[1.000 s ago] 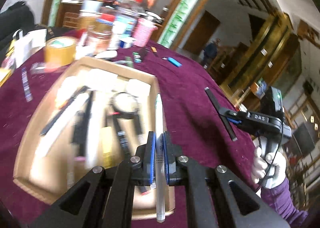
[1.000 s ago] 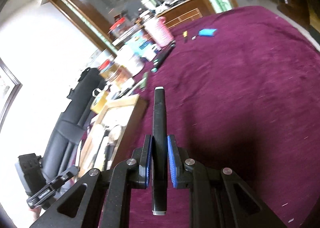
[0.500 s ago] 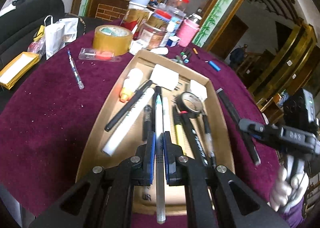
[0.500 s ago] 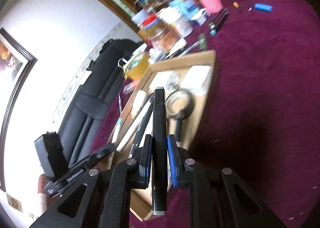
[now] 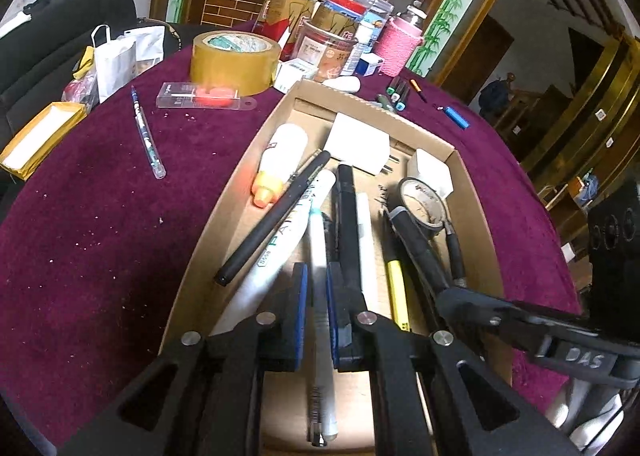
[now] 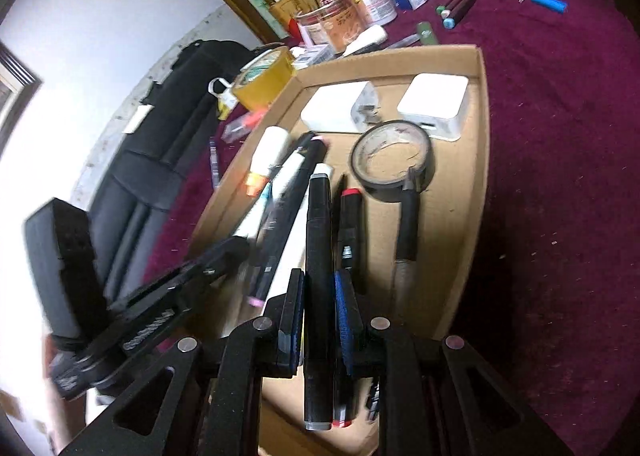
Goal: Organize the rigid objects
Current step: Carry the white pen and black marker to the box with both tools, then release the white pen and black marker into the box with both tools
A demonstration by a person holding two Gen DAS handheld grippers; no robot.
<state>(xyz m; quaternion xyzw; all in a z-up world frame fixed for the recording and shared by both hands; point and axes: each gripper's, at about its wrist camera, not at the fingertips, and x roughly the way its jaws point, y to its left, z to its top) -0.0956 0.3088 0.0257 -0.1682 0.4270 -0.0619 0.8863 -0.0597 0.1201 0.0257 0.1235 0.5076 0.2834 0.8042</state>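
A: Left claw [image 5: 314, 292]?
B: Clamped on a white pen [image 5: 319, 256], blue pads [image 5: 301, 288] on both sides. The pen points forward over the cardboard tray [image 5: 476, 199].

A: Right claw [image 6: 318, 304]?
B: Gripping a black marker [image 6: 318, 256] with a grey cap, also above the tray [image 6: 478, 159]. A red-capped marker [image 6: 349, 232] lies just beside it in the tray.

A: Tray contents?
B: From the left wrist: a white bottle with an orange tip [image 5: 280, 159], a long black pen [image 5: 276, 219] lying across a white marker [image 5: 280, 240], a yellow pen [image 5: 398, 292], a roll of black tape [image 5: 424, 203], a white charger [image 5: 358, 143]. From the right wrist, the tape roll [image 6: 394, 161] sits near a white power block [image 6: 438, 103].

A: Outside the tray?
B: On the maroon bench [image 5: 100, 215]: a roll of brown packing tape [image 5: 234, 59], a loose pen [image 5: 146, 131], a clear plastic case [image 5: 200, 95], a blue lighter [image 5: 456, 117], and a pink knitted cup [image 5: 402, 45] among jars at the back.
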